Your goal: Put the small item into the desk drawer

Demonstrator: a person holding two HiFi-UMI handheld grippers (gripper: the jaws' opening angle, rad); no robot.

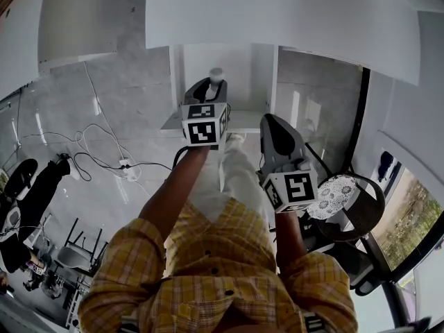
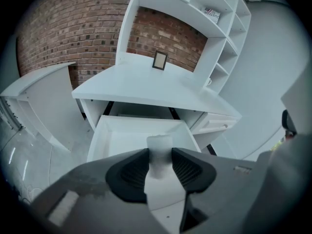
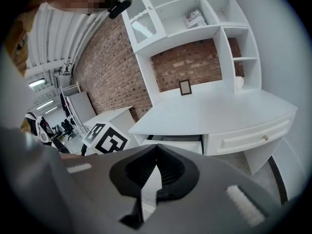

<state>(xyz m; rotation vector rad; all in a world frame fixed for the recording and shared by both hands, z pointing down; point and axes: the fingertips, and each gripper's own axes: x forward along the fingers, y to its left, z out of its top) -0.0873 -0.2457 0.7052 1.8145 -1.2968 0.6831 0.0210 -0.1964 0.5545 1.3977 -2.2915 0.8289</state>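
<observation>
My left gripper [image 2: 160, 156] is shut on a small white item [image 2: 159, 145], which sticks up between the black pads. It hangs over the front of the open white desk drawer [image 2: 122, 135], whose inside looks bare. In the head view the left gripper [image 1: 211, 83] holds the item [image 1: 216, 74] above the drawer's front edge [image 1: 243, 122]. My right gripper [image 3: 156, 149] has its jaws shut with nothing between them, off to the right of the drawer. In the head view this gripper [image 1: 272, 122] hovers lower and nearer to me.
The white desk [image 2: 161, 89] carries a small picture frame [image 2: 160, 60] against a brick wall, with hutch shelves [image 3: 214, 28] above. A closed drawer with a knob [image 3: 265, 138] lies to the right. A chair with a patterned cushion [image 1: 334, 197] stands at my right; cables [image 1: 104, 155] run over the floor on the left.
</observation>
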